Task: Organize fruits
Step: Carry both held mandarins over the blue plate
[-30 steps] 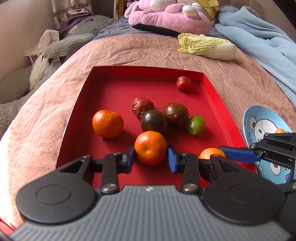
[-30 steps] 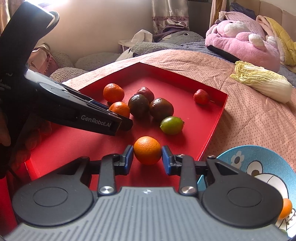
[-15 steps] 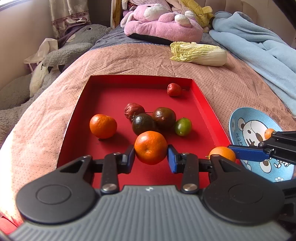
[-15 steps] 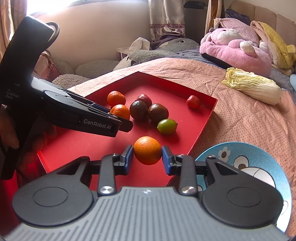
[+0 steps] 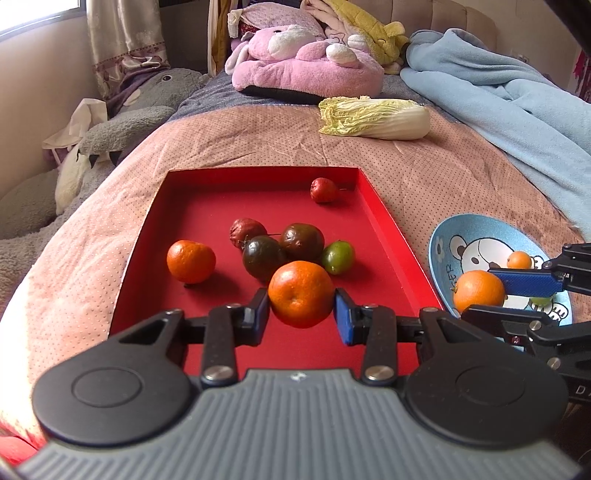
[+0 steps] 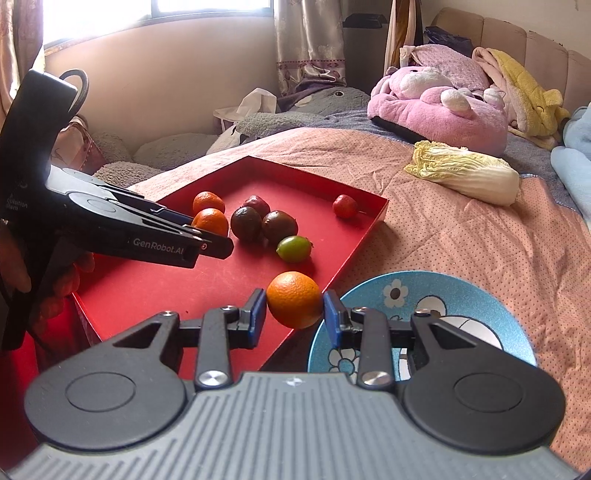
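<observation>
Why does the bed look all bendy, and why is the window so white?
Both wrist views use fisheye lenses, so the bed curves near the edges. In the right wrist view, daylight washes out the window; fruit shadows on the red tray stay soft.

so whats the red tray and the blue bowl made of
Red tray: looks like cardboard with a matte finish, judging by its thin, straight folded walls and dull surface; thin plastic is possible.
Blue bowl: probably melamine or glazed ceramic, with a speckled blue surface, a smooth rim and a printed cartoon bear; which of the two cannot be told.

A pink dotted bedspread carries red tray, blue bowl, cabbage.
</observation>
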{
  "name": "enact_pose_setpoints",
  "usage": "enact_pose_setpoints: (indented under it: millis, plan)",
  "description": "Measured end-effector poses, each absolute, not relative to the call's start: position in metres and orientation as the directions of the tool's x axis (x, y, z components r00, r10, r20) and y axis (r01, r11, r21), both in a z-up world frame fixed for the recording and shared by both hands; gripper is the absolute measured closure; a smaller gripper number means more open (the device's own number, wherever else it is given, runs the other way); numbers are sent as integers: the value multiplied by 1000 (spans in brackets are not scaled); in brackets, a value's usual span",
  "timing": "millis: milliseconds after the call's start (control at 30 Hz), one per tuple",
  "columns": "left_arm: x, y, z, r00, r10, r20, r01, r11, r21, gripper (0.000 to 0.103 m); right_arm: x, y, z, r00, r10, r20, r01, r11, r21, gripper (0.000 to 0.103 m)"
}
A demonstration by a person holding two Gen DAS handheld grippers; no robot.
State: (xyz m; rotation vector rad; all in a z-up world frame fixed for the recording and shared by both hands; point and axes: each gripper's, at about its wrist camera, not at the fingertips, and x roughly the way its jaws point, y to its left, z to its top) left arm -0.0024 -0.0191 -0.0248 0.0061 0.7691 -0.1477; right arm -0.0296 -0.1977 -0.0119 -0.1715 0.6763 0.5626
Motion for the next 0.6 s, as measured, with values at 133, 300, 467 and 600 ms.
enact_pose_setpoints:
  millis: [133, 300, 467, 600]
  plan:
    - [-6, -27, -23, 715, -150, -683, 151, 987, -59, 62, -35, -213, -11, 652, 422, -630, -523, 852, 30, 64]
    - [-9, -38, -19, 722, -167, -671, 171, 983, -62, 62, -42, -232, -13, 664, 402, -630, -497, 867, 29, 64]
    - [-11, -52, -18, 717, -195, -670, 200, 977, -70, 62, -48, -251, -16, 675, 378, -634, -465, 885, 32, 64]
    - [-14, -63, -18, 710, -219, -669, 226, 971, -78, 62, -51, -264, -22, 677, 357, -644, -440, 897, 35, 64]
